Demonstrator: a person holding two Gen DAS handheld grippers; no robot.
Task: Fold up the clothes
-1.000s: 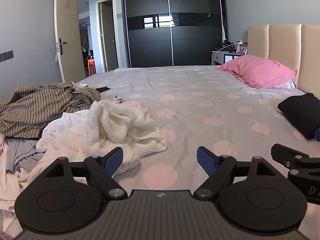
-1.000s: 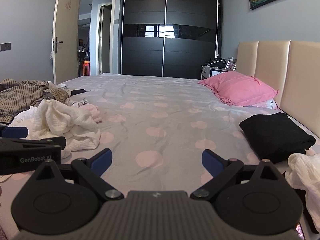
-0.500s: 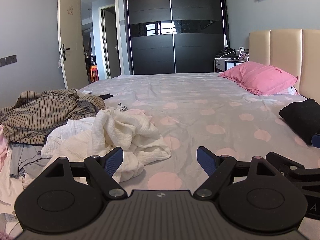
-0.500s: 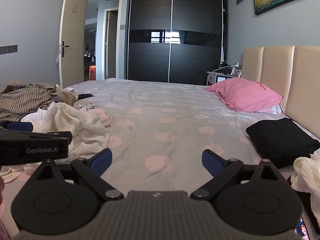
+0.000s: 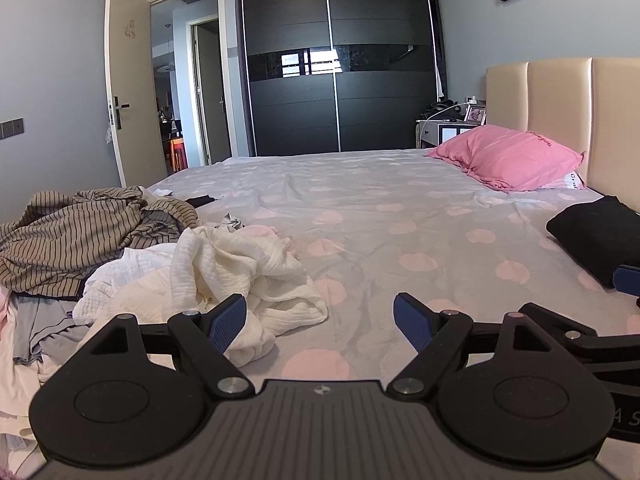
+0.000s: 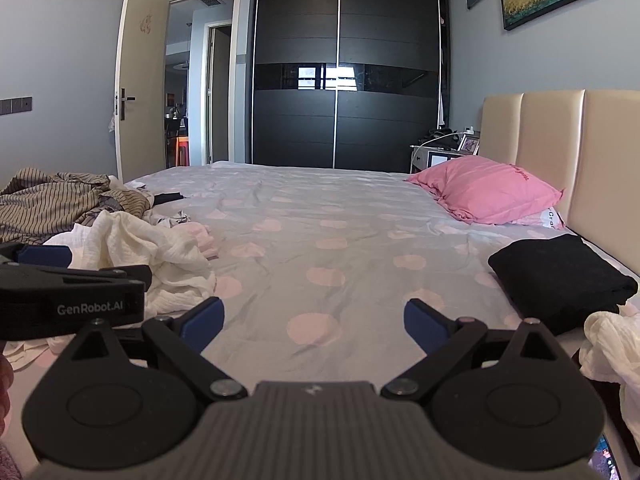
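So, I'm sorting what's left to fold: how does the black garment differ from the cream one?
The black garment is a neat, flat folded block; the cream garment is a crumpled heap. The black one sits alone near the headboard, right of the grippers; the cream one lies left, against a pile with a striped garment. Both rest on the dotted sheet, ungripped.

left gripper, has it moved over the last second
Yes. The left gripper has tilted upward: the wardrobe and pink pillow sit lower in its view than before.

one pink pillow, one folded black garment, two tools
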